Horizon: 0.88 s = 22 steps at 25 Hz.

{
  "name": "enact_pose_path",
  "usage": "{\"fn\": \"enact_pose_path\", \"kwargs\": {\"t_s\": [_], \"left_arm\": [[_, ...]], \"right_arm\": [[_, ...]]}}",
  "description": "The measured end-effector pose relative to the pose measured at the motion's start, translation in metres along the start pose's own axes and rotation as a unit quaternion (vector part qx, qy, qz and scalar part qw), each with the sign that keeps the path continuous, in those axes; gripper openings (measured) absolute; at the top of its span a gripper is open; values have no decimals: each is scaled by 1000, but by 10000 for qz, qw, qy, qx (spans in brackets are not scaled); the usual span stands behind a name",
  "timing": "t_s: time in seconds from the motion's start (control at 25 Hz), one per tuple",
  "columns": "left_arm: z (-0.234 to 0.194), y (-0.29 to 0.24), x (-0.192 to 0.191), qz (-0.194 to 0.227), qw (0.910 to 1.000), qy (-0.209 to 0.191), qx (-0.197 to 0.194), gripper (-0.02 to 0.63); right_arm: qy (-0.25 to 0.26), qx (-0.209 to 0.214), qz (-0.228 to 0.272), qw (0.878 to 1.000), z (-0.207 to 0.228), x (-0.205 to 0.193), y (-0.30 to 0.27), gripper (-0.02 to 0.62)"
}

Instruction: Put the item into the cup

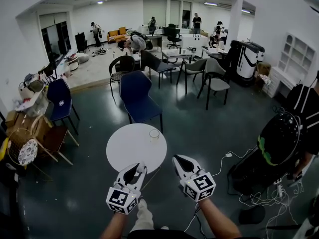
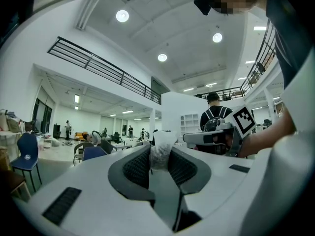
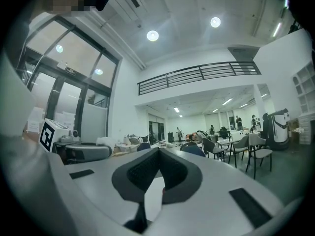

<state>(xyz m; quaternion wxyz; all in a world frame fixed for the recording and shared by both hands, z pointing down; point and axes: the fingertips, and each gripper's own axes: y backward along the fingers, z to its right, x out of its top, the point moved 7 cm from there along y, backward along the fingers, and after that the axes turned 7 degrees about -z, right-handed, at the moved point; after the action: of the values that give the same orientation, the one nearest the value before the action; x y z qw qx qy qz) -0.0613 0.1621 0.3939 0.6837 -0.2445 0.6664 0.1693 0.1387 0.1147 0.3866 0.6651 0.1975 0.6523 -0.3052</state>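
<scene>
Just short of the round table's [image 1: 124,151] near edge, head view: left gripper [image 1: 135,172] and right gripper [image 1: 180,162] side by side. Glass cup [image 1: 154,134] stands toward the table's far edge.

Left gripper view: jaws clamped on the item [image 2: 160,153], a crumpled pale wad. Judged light, soft and crushable; a pinch across its middle suits.

Right gripper view: jaws closed together, nothing between them. No legible writing, only the grippers' square markers.
</scene>
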Motion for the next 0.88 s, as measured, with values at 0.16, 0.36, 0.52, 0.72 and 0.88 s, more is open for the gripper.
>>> {"fn": "enact_pose_path", "kwargs": {"t_s": [0.16,0.36,0.52,0.72,0.88], "left_arm": [[-27,-18,-3,-15,10000,38,-36,101],[-70,-48,-4,-39,9999,89,-95,101],[-102,-65,-8,-68,9998,150,-105,101],[-147,-92,-8,-115,9997,204,-111,101],[-185,-112,-7,-134,9995,243,-124,101]], "right_arm": [[-16,-33,-46,10000,9,-1,-30,15],[-80,-96,-102,9999,27,0,-76,15],[-109,-133,-150,9997,36,1,-111,15],[-141,-182,-189,9996,53,5,-159,15],[-181,-209,-225,9994,63,10,-198,15]]}}
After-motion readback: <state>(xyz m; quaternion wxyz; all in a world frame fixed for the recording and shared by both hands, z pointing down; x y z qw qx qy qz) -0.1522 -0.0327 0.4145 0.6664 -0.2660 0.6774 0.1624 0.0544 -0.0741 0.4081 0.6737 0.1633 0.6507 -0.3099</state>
